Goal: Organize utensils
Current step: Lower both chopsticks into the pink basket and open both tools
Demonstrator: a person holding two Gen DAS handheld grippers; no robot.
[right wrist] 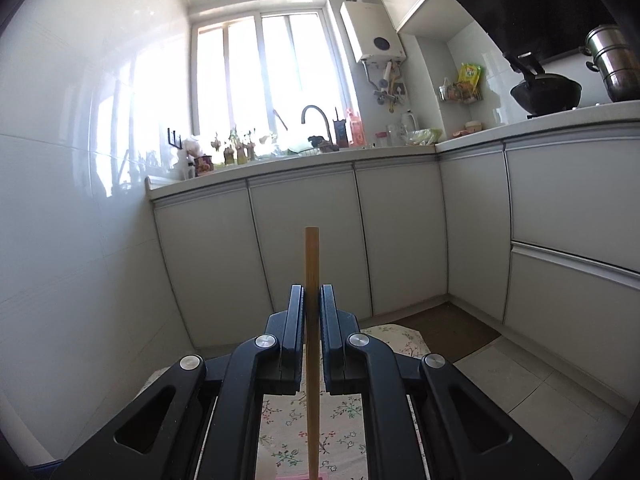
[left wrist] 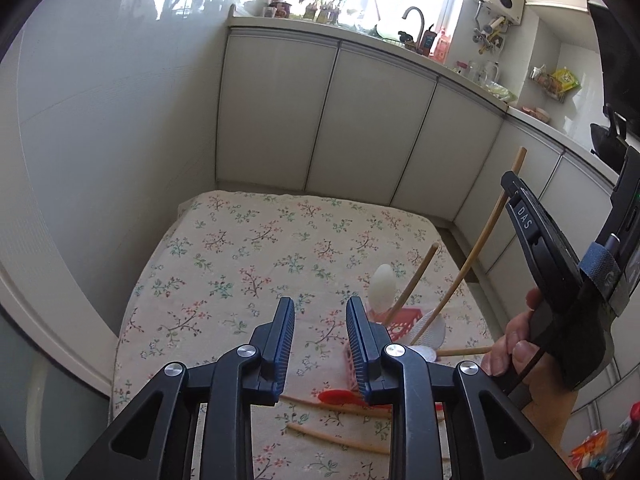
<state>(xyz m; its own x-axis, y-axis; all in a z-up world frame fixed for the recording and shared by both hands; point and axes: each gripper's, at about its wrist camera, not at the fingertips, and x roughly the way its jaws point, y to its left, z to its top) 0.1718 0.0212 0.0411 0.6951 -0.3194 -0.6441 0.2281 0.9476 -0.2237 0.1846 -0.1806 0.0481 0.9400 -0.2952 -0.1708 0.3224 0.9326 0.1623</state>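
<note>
My left gripper hangs open over the floral tablecloth, nothing between its fingers. Just right of it stands a pink-red slotted basket holding a bamboo chopstick and white spoons. My right gripper, held by a hand, is shut on a long chopstick whose lower end slants down to the basket. In the right wrist view that gripper clamps the chopstick upright, with a pink basket edge below. Two loose chopsticks and a red spoon lie on the cloth under my left fingers.
White cabinet doors close off the table's far side and right side. A tiled wall runs along its left. The counter above carries a sink tap, bottles, a black wok and a steel pot.
</note>
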